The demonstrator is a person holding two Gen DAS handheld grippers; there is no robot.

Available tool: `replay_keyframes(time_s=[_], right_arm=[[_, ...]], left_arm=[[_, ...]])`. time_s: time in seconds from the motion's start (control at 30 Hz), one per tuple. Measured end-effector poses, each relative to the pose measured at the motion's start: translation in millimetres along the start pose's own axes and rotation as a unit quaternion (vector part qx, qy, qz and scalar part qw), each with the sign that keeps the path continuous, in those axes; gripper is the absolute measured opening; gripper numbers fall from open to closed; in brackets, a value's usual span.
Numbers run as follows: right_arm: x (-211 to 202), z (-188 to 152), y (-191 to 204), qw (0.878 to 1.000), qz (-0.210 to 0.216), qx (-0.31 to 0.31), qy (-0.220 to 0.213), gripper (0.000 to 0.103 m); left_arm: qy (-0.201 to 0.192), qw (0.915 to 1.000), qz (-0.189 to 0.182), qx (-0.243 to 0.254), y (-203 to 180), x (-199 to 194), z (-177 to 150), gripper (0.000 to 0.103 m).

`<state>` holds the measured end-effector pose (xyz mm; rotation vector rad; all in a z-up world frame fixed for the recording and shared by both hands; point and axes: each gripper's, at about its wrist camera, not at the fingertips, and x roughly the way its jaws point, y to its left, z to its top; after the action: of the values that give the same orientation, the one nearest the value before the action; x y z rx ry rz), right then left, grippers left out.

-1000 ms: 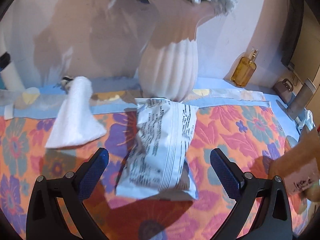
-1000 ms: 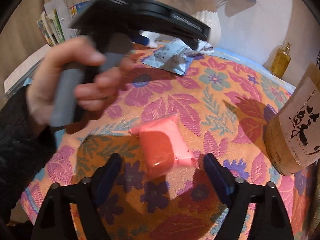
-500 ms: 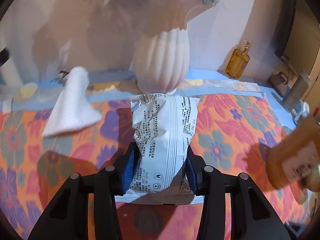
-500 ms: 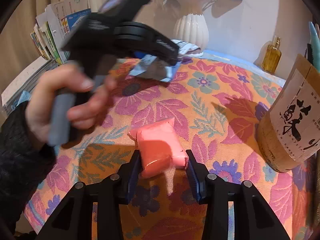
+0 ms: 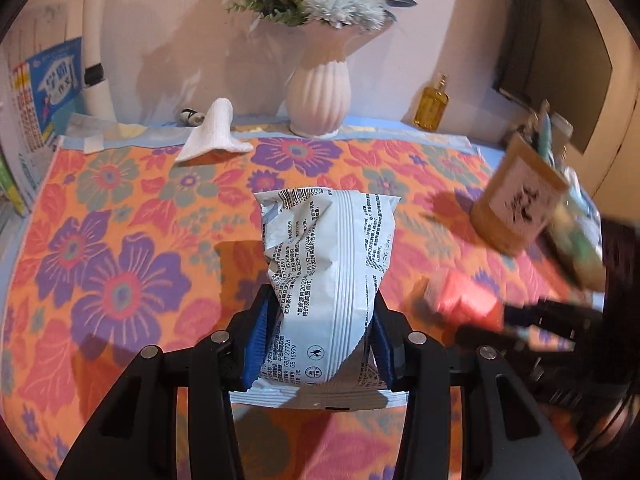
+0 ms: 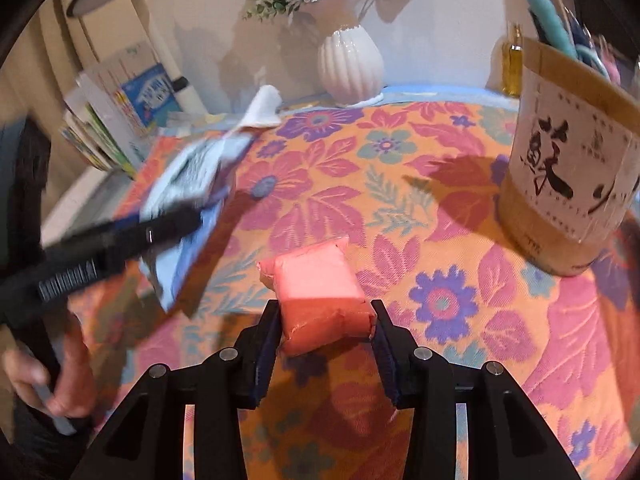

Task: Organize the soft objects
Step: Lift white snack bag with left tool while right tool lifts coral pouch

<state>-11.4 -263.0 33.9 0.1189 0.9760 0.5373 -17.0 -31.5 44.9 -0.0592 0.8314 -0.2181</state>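
Note:
My left gripper [image 5: 320, 340] is shut on a white printed snack packet [image 5: 328, 280] and holds it above the flowered cloth [image 5: 120, 240]. My right gripper [image 6: 325, 344] is shut on a soft pink packet [image 6: 320, 292], lifted off the cloth [image 6: 440, 240]. The pink packet also shows blurred in the left wrist view [image 5: 464, 300], low on the right. The white packet shows blurred in the right wrist view [image 6: 192, 184], on the left. A folded white cloth [image 5: 216, 132] lies at the back of the table.
A white ribbed vase [image 5: 318, 96] with flowers stands at the back by the wall. An amber bottle [image 5: 430, 106] stands to its right. A brown paper-labelled canister [image 6: 572, 168] holding tools stands at the right. Books [image 6: 120, 120] lean at the left edge.
Both grippers closed on their packets, then lifted and pulled back from the vase. The two packets have come closer to each other.

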Motion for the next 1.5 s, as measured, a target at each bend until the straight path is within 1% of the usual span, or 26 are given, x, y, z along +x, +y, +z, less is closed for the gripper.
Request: replay_keyframes(time_s=[0.03,0.07,0.1,0.13,0.17,0.2,0.23,0.27,0.33,0.43,0.53,0.57,0.63,0.67,0.73,0.77,0.8,0.87,0.97,1.03,1.1,1.13,1.2,1.3,1.4,1.5], right_arm=[[0.5,-1.3,-3.0,1.0,0.013,0.007,0.005,0.057],[2.0,-2.5,-6.1,0.999,0.029,0.016,0.013,0.074],[3.7,-3.9,-8.4,0.998,0.052,0.025,0.022,0.084],[3.1,-3.8,-10.8,0.996,0.076,0.031,0.023,0.087],[2.1,-5.8,-11.1,0.995,0.086,0.039,0.022,0.09],[2.6,-5.3,-15.3,0.994,0.09,0.051,0.018,0.09],[1.5,-6.7,-18.7,0.993,0.095,0.065,0.012,0.09],[0.2,-6.8,-20.8,0.992,0.1,0.075,0.007,0.09],[0.7,-5.8,-19.4,0.993,0.089,0.074,0.004,0.09],[5.9,-2.6,-9.3,0.997,0.057,0.052,0.008,0.09],[18.6,1.4,5.9,1.0,0.002,-0.005,0.029,0.094],[24.2,1.8,13.5,0.998,-0.022,-0.032,0.04,0.095],[33.0,1.2,23.1,0.996,-0.056,-0.062,0.044,0.095],[35.9,-0.2,25.5,0.994,-0.072,-0.073,0.044,0.094],[39.6,-3.6,31.6,0.989,-0.107,-0.093,0.041,0.084],[38.0,-5.8,34.4,0.988,-0.108,-0.101,0.034,0.074],[35.6,-8.2,36.3,0.988,-0.106,-0.108,0.028,0.061],[32.7,-13.3,40.1,0.986,-0.108,-0.124,0.022,0.053],[31.4,-22.6,58.6,0.977,-0.125,-0.169,0.013,0.039],[28.0,-26.2,62.4,0.977,-0.124,-0.173,0.013,0.038],[21.8,-26.9,60.4,0.984,-0.103,-0.148,0.009,0.037],[14.7,-28.7,57.5,0.987,-0.094,-0.131,0.0,0.037],[-2.7,-31.6,51.5,0.991,-0.072,-0.106,-0.028,0.037],[-32.4,-30.2,41.2,0.991,-0.087,-0.081,-0.06,0.037],[-77.0,-22.8,31.4,0.989,-0.084,-0.062,-0.107,0.037],[-121.7,-15.5,23.6,0.981,-0.105,-0.049,-0.153,0.037]], left_arm=[[-0.001,1.0,0.003,0.003,-0.9,-0.3,-3.2,0.041],[-0.002,1.0,0.004,0.002,-0.3,0.4,-5.5,0.041],[-0.002,1.0,0.005,-0.002,1.3,1.4,-7.7,0.041],[-0.003,1.0,0.004,-0.007,3.4,3.4,-9.7,0.041],[-0.007,0.9999,0.006,-0.009,5.3,5.9,-12.3,0.041],[-0.007,0.9998,0.012,-0.011,7.5,10.1,-15.2,0.041],[0.009,0.9996,0.02,-0.017,10.2,16.7,-15.2,0.041],[0.007,0.9996,0.015,-0.023,10.9,15.7,-15.1,0.041],[-0.004,0.9996,0.004,-0.028,13.1,11.4,-15.6,0.041],[0.0,0.9994,-0.002,-0.034,15.4,12.3,-15.9,0.041],[0.0,0.9991,-0.006,-0.042,17.3,13.3,-15.7,0.041],[0.001,0.999,-0.006,-0.045,17.9,13.8,-16.0,0.041],[-0.001,0.9988,-0.006,-0.048,18.5,14.0,-15.6,0.041],[-0.001,0.9988,-0.007,-0.049,18.6,13.9,-15.7,0.041],[-0.001,0.9988,-0.006,-0.049,18.3,13.4,-15.9,0.041],[-0.001,0.9988,-0.006,-0.049,17.9,13.4,-16.1,0.041],[-0.001,0.9988,-0.006,-0.049,17.9,13.3,-16.2,0.041],[0.0,0.9989,-0.003,-0.047,17.1,13.6,-16.2,0.041],[-0.002,0.9992,0.01,-0.039,14.1,13.5,-16.2,0.041],[-0.004,0.9993,0.02,-0.03,10.7,12.0,-16.4,0.041],[-0.01,0.9993,0.028,-0.023,8.3,8.5,-16.9,0.041],[-0.017,0.9991,0.036,-0.015,3.4,4.6,-16.7,0.041],[-0.023,0.999,0.039,-0.007,-4.3,-1.9,-12.4,0.041],[-0.05,0.9987,0.013,-0.006,-21.0,-21.4,2.2,0.041],[-0.091,0.9957,-0.018,0.004,-49.9,-51.2,22.6,0.041],[-0.119,0.9924,-0.027,0.019,-78.0,-72.4,40.3,0.041]])
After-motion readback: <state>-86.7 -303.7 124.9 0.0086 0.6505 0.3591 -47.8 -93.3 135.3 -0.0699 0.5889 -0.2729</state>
